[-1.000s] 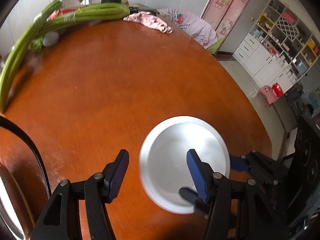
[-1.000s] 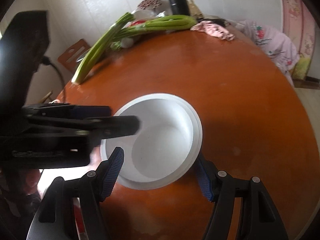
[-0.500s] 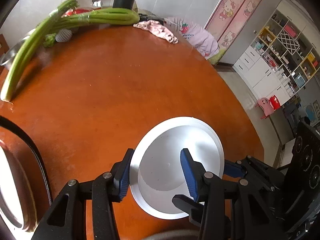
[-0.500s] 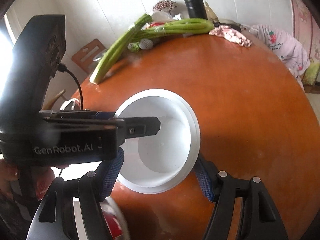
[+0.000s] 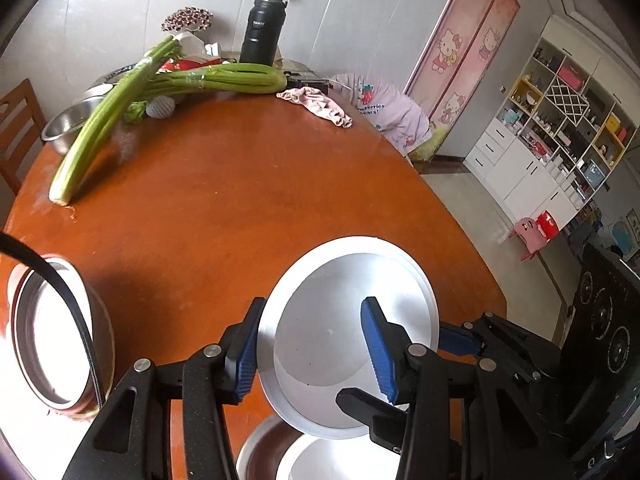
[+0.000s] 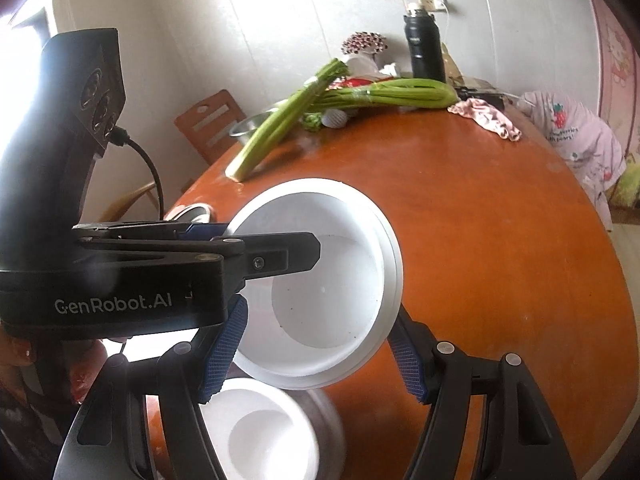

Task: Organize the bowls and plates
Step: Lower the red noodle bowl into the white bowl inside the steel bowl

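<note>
A white bowl (image 5: 340, 344) hangs tilted above the round wooden table (image 5: 224, 200), held from two sides. My left gripper (image 5: 313, 320) is shut on its left wall, with one pad outside the rim and the other inside the bowl. In the right wrist view the same bowl (image 6: 336, 292) sits between the pads of my right gripper (image 6: 320, 312), which is shut across it. A second rim shows under its edge. The left gripper's finger (image 6: 280, 258) reaches in from the left. Below lies another white bowl (image 6: 260, 436) inside a steel bowl (image 5: 256, 452).
A metal-rimmed bowl (image 5: 60, 332) stands at the table's left edge. Long celery stalks (image 5: 120, 120), a steel basin (image 5: 68, 124), a black flask (image 5: 260, 28) and a pink cloth (image 5: 320, 102) crowd the far side. A person's hand (image 6: 24, 356) holds the left gripper.
Both grippers have risen and drawn back with the white bowl, which left the table and tilted. The left jaws closed on its wall. The bowls underneath came into view.
</note>
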The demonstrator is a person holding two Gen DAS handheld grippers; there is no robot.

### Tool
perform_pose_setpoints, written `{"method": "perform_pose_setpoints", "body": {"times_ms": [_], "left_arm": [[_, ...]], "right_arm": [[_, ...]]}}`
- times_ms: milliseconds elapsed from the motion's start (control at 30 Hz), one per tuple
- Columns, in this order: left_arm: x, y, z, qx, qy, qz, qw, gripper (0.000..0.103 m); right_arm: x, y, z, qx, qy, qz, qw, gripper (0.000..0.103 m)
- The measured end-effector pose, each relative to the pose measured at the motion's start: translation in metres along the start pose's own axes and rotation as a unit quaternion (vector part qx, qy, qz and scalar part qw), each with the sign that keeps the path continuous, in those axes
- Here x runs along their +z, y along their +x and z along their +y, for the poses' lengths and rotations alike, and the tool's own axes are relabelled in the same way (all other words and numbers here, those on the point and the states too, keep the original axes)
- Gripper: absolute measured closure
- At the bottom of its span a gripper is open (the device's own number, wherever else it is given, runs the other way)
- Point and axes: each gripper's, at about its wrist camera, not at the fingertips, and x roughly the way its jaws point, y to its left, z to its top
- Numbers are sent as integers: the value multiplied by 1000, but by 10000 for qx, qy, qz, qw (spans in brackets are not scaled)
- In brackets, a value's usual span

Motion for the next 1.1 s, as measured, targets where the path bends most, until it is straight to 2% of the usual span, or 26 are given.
{"method": "perform_pose_setpoints", "body": {"times_ms": [567,1100], "left_arm": [[-55,-45,-12,40,-15,-223,9997,56],[-103,-50,-16,51,-60,-127,9999,56]], "right_arm": [[-41,-38,39,35,-311,-243,9992,31],[-82,-48,51,152,-417,81,9990,32]]}}
